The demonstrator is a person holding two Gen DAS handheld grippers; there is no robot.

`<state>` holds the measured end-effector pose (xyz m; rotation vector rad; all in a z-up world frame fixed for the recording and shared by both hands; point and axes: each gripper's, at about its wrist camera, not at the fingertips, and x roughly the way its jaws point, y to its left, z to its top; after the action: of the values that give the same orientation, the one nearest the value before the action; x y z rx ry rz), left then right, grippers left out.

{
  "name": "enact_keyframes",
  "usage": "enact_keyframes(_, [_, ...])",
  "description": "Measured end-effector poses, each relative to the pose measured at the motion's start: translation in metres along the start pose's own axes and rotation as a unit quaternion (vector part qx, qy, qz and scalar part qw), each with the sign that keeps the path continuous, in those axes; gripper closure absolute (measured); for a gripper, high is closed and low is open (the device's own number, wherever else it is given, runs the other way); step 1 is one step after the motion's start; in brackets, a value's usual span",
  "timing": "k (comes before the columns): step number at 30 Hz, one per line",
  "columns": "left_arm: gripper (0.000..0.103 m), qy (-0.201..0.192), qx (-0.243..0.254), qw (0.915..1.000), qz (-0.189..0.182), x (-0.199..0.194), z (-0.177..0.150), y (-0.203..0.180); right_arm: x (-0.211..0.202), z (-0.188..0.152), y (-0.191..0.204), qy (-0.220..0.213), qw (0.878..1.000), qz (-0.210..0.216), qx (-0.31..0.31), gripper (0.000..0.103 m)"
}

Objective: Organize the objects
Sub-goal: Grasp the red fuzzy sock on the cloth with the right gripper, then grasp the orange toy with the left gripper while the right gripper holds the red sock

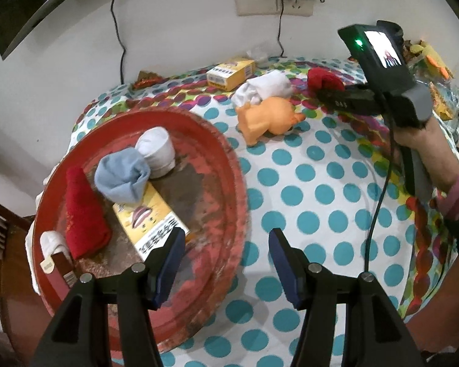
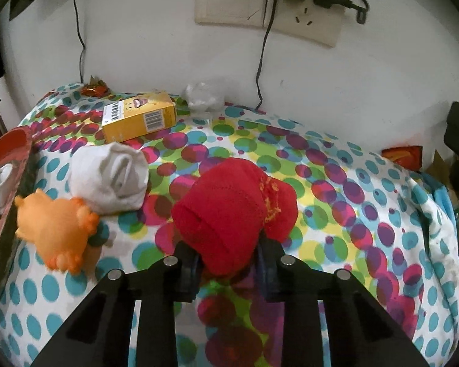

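My right gripper (image 2: 228, 253) is shut on a rolled red sock (image 2: 229, 208) just above the dotted tablecloth (image 2: 336, 183). The left wrist view shows that gripper (image 1: 324, 90) with the red sock (image 1: 324, 78) at the back right. A white sock roll (image 2: 110, 177), an orange toy animal (image 2: 55, 229) and a yellow box (image 2: 137, 119) lie to its left. My left gripper (image 1: 226, 235) stands open with nothing between its fingers, over the right rim of a round red tray (image 1: 232, 165). The tray holds a white sock roll (image 1: 157, 150), a blue one (image 1: 122, 177), a red one (image 1: 82, 214) and a yellow box (image 1: 150, 220).
A small brown-red box (image 1: 61, 266) leans at the tray's near left. Wall sockets (image 2: 269, 3) with cables hang behind the table. Crumpled clear plastic (image 2: 203, 94) lies by the wall. Snack packets (image 1: 431, 58) pile at the far right. A person's hand and sleeve (image 1: 453, 189) hold the right gripper.
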<state>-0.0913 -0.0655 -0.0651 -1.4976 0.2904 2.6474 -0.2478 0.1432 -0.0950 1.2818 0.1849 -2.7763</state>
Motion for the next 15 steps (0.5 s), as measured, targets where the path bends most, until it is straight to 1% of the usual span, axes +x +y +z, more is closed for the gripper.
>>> enact_keyframes(5, [0.045,-0.001,0.009,0.9999,-0.011,0.006,0.009,-0.009,-0.021,-0.02,-0.009,-0.005,1.0,0.012,0.011,0.077])
enact_keyframes(8, [0.045,-0.007,0.018,0.9993,-0.031,0.01,0.019,-0.015,-0.032,-0.037,-0.012,-0.002,1.0,0.011,0.005,0.077])
enact_keyframes(11, [0.045,-0.012,0.031,0.9978,-0.058,0.014,0.031,-0.017,-0.041,-0.047,-0.014,-0.003,1.0,0.013,0.005,0.077])
enact_keyframes(14, [0.045,-0.014,0.048,0.9957,-0.078,0.018,0.046,-0.016,-0.041,-0.049,-0.016,0.0,1.0,0.011,0.006,0.077])
enact_keyframes(15, [0.045,-0.016,0.054,0.9953,-0.079,0.02,0.05,-0.015,-0.039,-0.049,-0.016,0.005,1.0,0.012,0.005,0.077])
